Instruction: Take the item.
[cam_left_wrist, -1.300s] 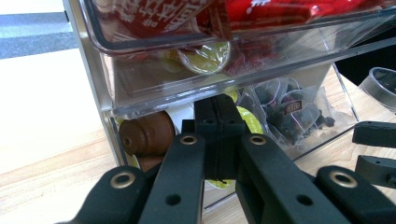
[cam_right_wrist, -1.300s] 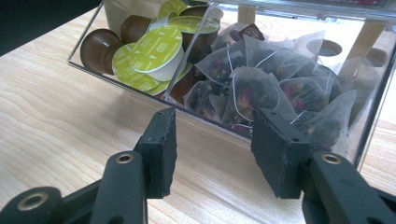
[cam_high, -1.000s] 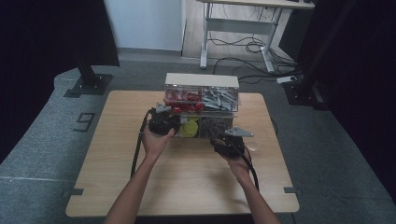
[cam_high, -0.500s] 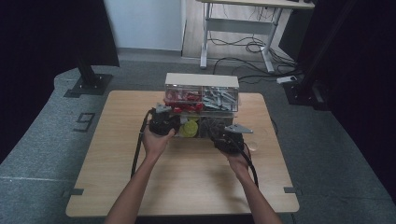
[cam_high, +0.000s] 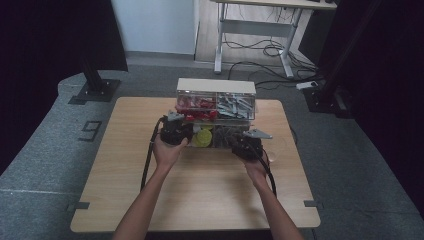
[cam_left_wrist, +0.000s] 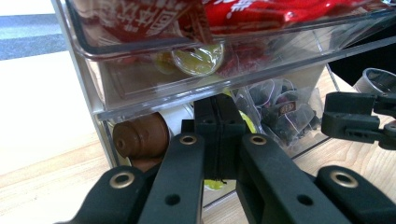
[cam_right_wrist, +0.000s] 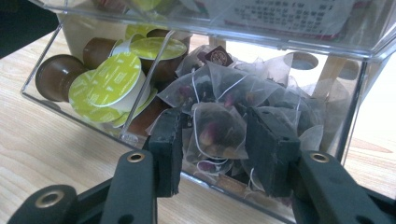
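A clear two-level organizer (cam_high: 216, 107) stands at the table's far middle, its lower drawer (cam_right_wrist: 70, 112) pulled out toward me. That drawer holds brown coffee capsules (cam_right_wrist: 109, 84) with green lids and pyramid tea bags. My right gripper (cam_right_wrist: 215, 126) reaches over the drawer's front wall. Its jaws have just been closing around one tea bag (cam_right_wrist: 219, 140), the pads stand at the bag's sides, and the bag looks unsquashed. My left gripper (cam_left_wrist: 217, 135) is shut, its tips against the drawer's left front beside a brown capsule (cam_left_wrist: 140, 137). Both grippers appear in the high view, left gripper (cam_high: 176, 131) and right gripper (cam_high: 245, 145).
The upper level holds red packets (cam_high: 195, 106) and grey packets (cam_high: 234, 105). The wooden table (cam_high: 200, 190) lies between me and the organizer. In the left gripper view the right gripper (cam_left_wrist: 359, 121) is close at the right. A desk frame with cables (cam_high: 260, 40) stands beyond the table.
My right gripper has moved slightly forward toward the drawer. The left hand has stayed where it was.
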